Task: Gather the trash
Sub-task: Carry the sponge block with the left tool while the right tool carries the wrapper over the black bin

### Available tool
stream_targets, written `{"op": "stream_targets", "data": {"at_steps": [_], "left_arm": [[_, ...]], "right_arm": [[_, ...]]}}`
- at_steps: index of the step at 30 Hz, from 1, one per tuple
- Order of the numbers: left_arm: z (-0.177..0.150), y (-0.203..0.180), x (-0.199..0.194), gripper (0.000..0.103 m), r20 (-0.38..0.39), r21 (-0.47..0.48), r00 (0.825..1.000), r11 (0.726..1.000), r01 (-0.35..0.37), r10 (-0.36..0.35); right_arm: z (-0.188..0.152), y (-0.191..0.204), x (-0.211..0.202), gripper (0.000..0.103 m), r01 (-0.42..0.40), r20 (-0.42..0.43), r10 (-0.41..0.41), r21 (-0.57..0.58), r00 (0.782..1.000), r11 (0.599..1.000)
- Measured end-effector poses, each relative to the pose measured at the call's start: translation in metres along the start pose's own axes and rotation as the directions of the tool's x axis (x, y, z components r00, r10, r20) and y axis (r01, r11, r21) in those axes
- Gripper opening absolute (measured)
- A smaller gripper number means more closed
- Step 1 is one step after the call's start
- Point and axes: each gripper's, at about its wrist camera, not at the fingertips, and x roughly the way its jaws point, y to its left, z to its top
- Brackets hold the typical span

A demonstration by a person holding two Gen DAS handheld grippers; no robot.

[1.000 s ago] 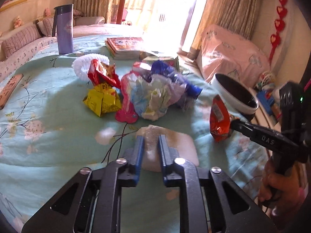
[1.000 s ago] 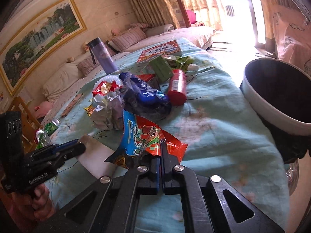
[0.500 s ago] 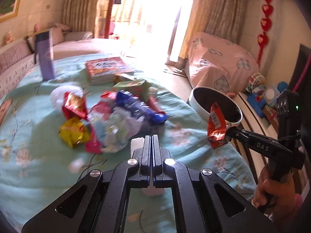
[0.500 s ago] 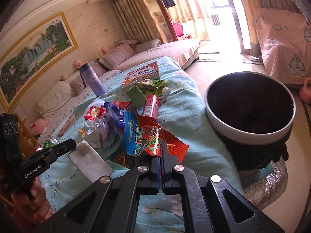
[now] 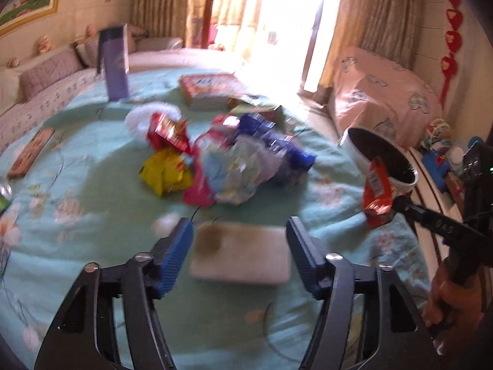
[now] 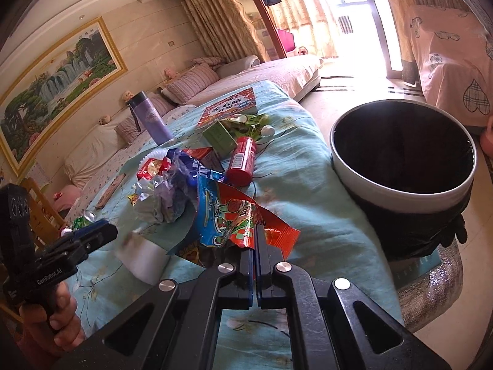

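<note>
From the left wrist, the left gripper (image 5: 239, 246) is seen with its ribbed blue jaws opening wide over a flat, rounded white pad (image 5: 242, 254) with a brown stain, which lies on the table's (image 5: 92, 203) floral teal cloth near its front edge; the pads are not pressed on it. A blurred heap of crinkled wrappers (image 5: 228, 160) is piled mid-table. At the right edge, a glossy orange snack bag (image 5: 377, 197) is pinched by the right gripper (image 5: 397, 206), beside a round white-rimmed bin (image 5: 383, 160).

From the right wrist, the right gripper (image 6: 255, 240) is shown clamped shut on the shiny foil snack bag (image 6: 234, 222). The bin (image 6: 400, 185), lined in black plastic, stands just off the table's right edge. A red cylindrical can (image 6: 242, 160) lies on its side beyond the wrappers (image 6: 166, 191).
</note>
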Motion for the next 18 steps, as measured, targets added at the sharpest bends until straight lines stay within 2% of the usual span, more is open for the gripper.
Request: {"op": "stream_targets", "data": {"at_steps": [3,5,8,11,13,14,15,17,18], "left_arm": [[-0.016,0.006,0.015,0.076,-0.069,-0.037,0.998,0.999,-0.013,0.011],[-0.022,0.004,0.023,0.078,-0.106,-0.055,0.994,0.998,0.006,-0.011],[-0.023,-0.006,0.026,0.085,-0.104,-0.05,0.993,0.998,0.049,-0.054],[-0.022,-0.018,0.033,0.085,-0.103,-0.01,0.993,0.999,0.051,-0.051],[-0.021,-0.025,0.036,0.058,-0.093,0.01,0.993,0.997,0.077,-0.075],[-0.021,-0.03,0.036,0.037,-0.1,0.016,0.987,0.991,0.131,-0.129],[-0.019,-0.034,0.036,0.027,-0.102,0.021,0.983,0.987,0.158,-0.155],[-0.016,-0.046,0.031,0.026,-0.067,0.078,0.991,0.99,0.117,-0.112],[-0.015,-0.05,0.029,0.026,-0.059,0.094,0.992,0.988,0.12,-0.115]], "right_arm": [[-0.003,0.001,0.002,0.0,-0.007,-0.007,0.007,-0.002,1.0,1.0],[-0.004,0.001,0.002,0.0,-0.009,-0.012,0.009,-0.003,1.0,1.0],[-0.005,0.0,0.003,0.0,-0.006,-0.017,0.006,-0.003,1.0,1.0],[-0.005,-0.004,0.003,0.0,-0.002,-0.018,0.002,0.008,1.0,1.0],[-0.006,-0.007,0.003,0.0,0.004,-0.017,-0.004,0.014,1.0,1.0],[-0.006,-0.009,0.002,0.0,0.008,-0.015,-0.008,0.017,1.0,1.0],[-0.006,-0.01,0.001,0.0,0.01,-0.014,-0.01,0.019,1.0,1.0],[-0.005,-0.013,-0.001,0.0,0.014,-0.01,-0.013,0.024,1.0,1.0],[-0.005,-0.014,-0.003,0.0,0.015,-0.006,-0.015,0.027,1.0,1.0]]}}
